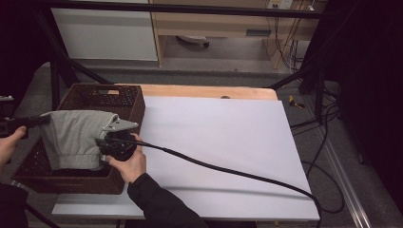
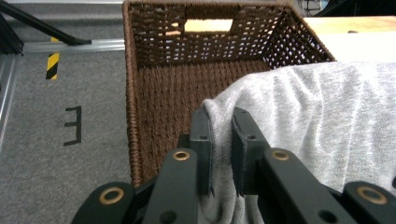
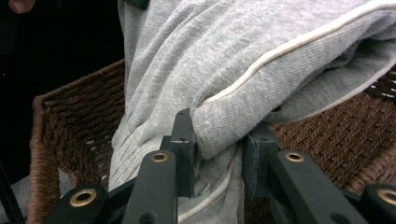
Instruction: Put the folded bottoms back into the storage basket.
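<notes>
The grey garment [image 1: 73,137] hung stretched over the brown wicker basket [image 1: 124,102] at the left near part of the table [image 1: 218,142]. The left gripper [image 2: 219,154] was clamped on a folded edge of the cloth (seen between its two jaws in the left gripper view). The right gripper [image 3: 217,154] was clamped on a thick bunched fold with a pale piped seam, above the basket's woven floor. In the high view, the right hand [image 1: 128,161] sat at the basket's right wall.
</notes>
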Motion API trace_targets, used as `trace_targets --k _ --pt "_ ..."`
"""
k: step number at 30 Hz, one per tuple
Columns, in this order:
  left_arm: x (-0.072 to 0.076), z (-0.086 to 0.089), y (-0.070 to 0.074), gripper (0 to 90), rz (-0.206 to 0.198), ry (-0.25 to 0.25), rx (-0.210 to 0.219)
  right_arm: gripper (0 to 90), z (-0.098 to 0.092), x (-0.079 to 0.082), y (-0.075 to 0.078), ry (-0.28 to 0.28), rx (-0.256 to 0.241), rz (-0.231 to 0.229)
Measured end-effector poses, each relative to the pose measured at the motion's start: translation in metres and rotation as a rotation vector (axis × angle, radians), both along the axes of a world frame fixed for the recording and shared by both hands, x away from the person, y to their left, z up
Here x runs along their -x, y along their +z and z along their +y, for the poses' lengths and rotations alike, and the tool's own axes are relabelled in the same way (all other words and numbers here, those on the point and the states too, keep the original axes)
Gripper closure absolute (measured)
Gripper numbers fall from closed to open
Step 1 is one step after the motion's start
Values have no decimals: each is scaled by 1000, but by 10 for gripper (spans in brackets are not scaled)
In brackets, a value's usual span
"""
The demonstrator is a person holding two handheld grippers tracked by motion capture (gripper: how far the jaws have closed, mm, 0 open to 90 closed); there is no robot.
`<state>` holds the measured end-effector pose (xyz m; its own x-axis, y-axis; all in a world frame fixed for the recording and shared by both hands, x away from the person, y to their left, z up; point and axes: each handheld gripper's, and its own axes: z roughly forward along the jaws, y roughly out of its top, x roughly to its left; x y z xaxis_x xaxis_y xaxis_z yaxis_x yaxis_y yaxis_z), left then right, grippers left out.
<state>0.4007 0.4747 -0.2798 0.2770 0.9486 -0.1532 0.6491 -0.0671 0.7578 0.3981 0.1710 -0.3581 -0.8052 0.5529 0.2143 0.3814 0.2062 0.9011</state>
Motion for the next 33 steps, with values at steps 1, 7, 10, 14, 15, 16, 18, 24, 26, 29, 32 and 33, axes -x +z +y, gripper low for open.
trace_targets --k 1,7,10,14,15,16,18,24,26,29,32,33 --pt "-1 0 -2 804 2 1 1 702 0 0 -1 -2 3 5" --pt "-6 -2 -11 803 31 11 -9 696 3 -3 -8 -2 23 18" --pt "-10 -4 -18 788 36 11 -13 621 3 -7 -12 23 51 16" --pt "-14 -10 -27 648 -18 26 13 294 0 -13 -10 27 109 -48" --pt "-14 -12 -27 648 -33 18 15 260 -2 -14 -8 31 118 -72" --pt "-15 -15 -27 640 -40 15 19 244 -4 -15 -6 29 119 -87" --pt "-15 -22 -26 557 -56 12 -6 212 -9 -14 -1 22 93 -129" --pt "-14 -34 -22 350 -74 1 -32 125 -22 -9 13 31 87 -147" --pt "-14 -37 -23 296 -69 -6 -37 108 -28 -9 16 34 80 -132" --pt "-13 -39 -25 230 -67 -17 -36 103 -38 -9 19 45 63 -106" --pt "-12 -41 -24 181 -74 -22 -29 85 -48 -10 21 56 65 -92" --pt "-12 -42 -24 167 -74 -24 -27 70 -51 -10 21 62 67 -90"
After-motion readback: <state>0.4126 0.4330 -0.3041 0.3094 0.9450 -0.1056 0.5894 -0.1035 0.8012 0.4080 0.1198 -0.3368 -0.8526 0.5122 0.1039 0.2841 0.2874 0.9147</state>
